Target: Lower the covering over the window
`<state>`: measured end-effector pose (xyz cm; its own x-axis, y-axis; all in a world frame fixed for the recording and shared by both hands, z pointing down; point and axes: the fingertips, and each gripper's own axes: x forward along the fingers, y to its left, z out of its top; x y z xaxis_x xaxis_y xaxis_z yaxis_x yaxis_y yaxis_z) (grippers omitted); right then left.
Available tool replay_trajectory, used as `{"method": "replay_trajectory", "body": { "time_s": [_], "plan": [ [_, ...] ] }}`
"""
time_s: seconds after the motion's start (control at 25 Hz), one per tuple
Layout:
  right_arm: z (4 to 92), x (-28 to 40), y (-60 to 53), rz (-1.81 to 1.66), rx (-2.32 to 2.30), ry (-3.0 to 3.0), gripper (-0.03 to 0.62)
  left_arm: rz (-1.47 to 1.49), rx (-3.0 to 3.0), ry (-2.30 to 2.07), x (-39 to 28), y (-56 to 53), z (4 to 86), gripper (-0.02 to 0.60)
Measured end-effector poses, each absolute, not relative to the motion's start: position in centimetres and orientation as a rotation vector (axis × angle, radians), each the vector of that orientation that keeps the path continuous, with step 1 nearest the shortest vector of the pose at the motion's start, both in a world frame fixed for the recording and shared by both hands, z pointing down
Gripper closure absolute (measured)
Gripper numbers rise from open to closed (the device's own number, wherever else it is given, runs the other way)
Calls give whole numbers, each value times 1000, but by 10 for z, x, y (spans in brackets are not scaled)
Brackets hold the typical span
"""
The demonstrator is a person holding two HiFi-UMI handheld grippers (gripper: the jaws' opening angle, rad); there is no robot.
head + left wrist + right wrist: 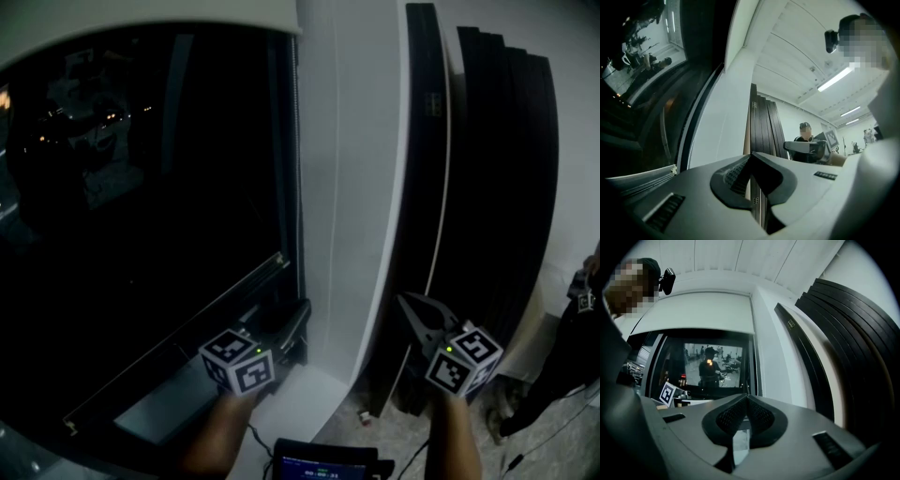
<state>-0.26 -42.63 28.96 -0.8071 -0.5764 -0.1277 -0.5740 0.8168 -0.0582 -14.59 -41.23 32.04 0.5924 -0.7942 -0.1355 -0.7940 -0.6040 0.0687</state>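
Head view; dark window (141, 206); white blind (112, 28) up top; black panels (506, 187) against wall (347, 169)

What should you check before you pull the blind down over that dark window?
1. Blind rolled up with room to come down: ok. The white blind sits at the top and the window is uncovered.
2. Pull chain found: ok. The chain hangs along the window's right edge.
3. Left gripper on the chain: not ok. Its jaws are shut and no chain shows between them.
4. Right gripper on the chain: not ok. Its jaws are together on nothing, and it is over by the dark panels.
5. Nothing in the blind's path at the sill: cannot tell, too dark.
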Motion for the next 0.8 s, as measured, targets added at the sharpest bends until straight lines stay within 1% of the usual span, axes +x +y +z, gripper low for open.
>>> {"method": "replay_trajectory", "body": {
  "time_s": [0.8],
  "plan": [
    [302,2,-428,-62,-959,2833,586,-223,2809,-1423,-140,-415,329,586]
  ]
}}
